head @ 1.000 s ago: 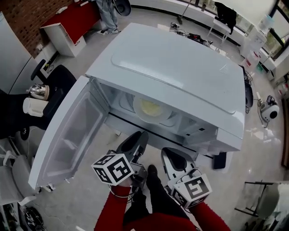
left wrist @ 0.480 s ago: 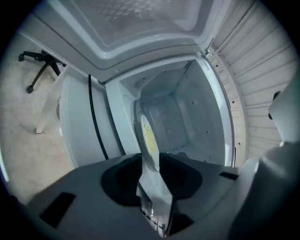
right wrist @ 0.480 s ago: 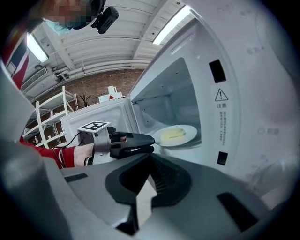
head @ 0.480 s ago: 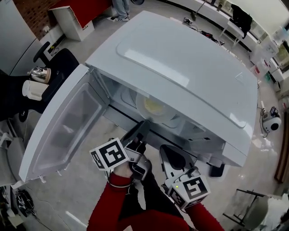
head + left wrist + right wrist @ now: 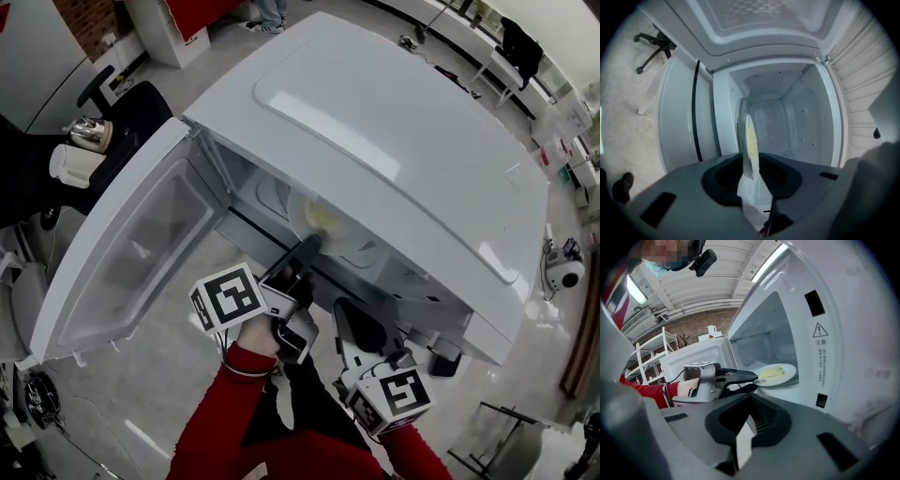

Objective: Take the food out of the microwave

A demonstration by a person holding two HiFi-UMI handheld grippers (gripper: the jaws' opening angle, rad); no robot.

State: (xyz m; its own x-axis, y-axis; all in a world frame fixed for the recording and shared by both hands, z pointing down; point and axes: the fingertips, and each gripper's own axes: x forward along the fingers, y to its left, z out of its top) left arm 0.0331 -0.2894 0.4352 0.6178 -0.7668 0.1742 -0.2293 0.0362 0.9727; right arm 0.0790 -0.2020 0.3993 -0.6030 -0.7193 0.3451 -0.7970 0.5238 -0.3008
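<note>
The white microwave stands with its door swung open to the left. Inside lies a white plate with yellow food on it. My left gripper reaches into the opening. It is open, with one jaw above and one below the near rim of the plate, as the right gripper view shows: left gripper, plate. My right gripper hangs back below the microwave's front, shut and holding nothing.
A metal kettle and a white mug stand on a dark surface left of the door. An office chair is behind them. A white round device lies on the floor at right.
My left gripper has moved forward from outside the opening into the microwave, up to the plate's rim. The head view has shifted closer. The right gripper has stayed about where it was.
</note>
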